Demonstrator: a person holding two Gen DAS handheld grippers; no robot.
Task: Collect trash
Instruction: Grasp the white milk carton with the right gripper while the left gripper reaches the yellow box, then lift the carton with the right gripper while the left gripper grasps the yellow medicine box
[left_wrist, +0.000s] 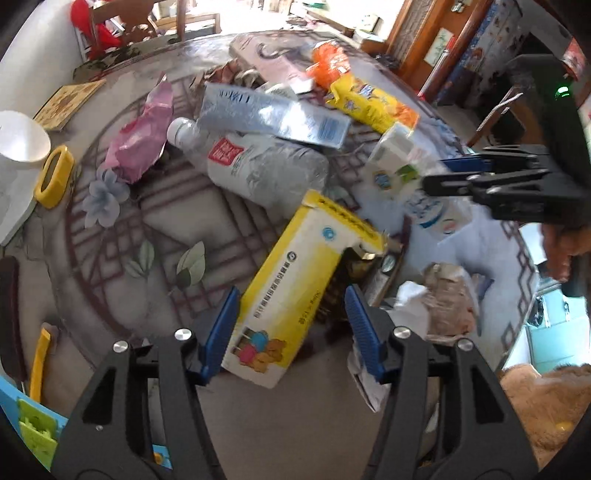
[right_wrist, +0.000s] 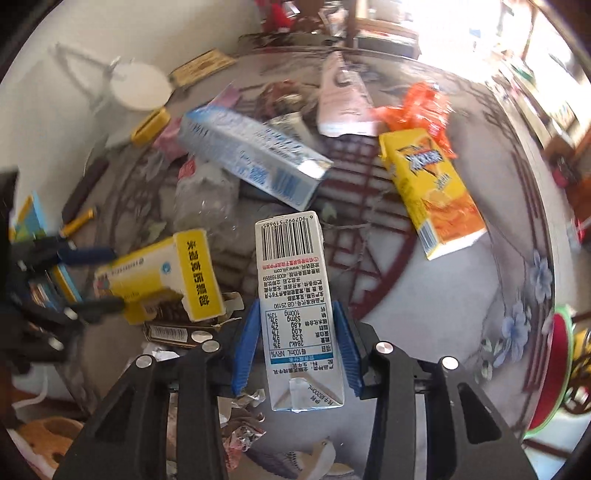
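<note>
Right claw (right_wrist: 297, 341) clamped across milk carton (right_wrist: 295, 306), gripped mid-body for lifting; left claw (left_wrist: 291, 325) open, straddling yellow box (left_wrist: 295, 295) on table (left_wrist: 110, 295), pads not yet touching.

Bare table (right_wrist: 424, 295) right of milk carton (right_wrist: 291, 280), trash crowding left; yellow box (right_wrist: 166, 273) close beside

Both grippers, left (left_wrist: 291, 325) and right (right_wrist: 297, 343): black plastic arms, ribbed blue pads, silver screw heads; possibly a green LED.
</note>
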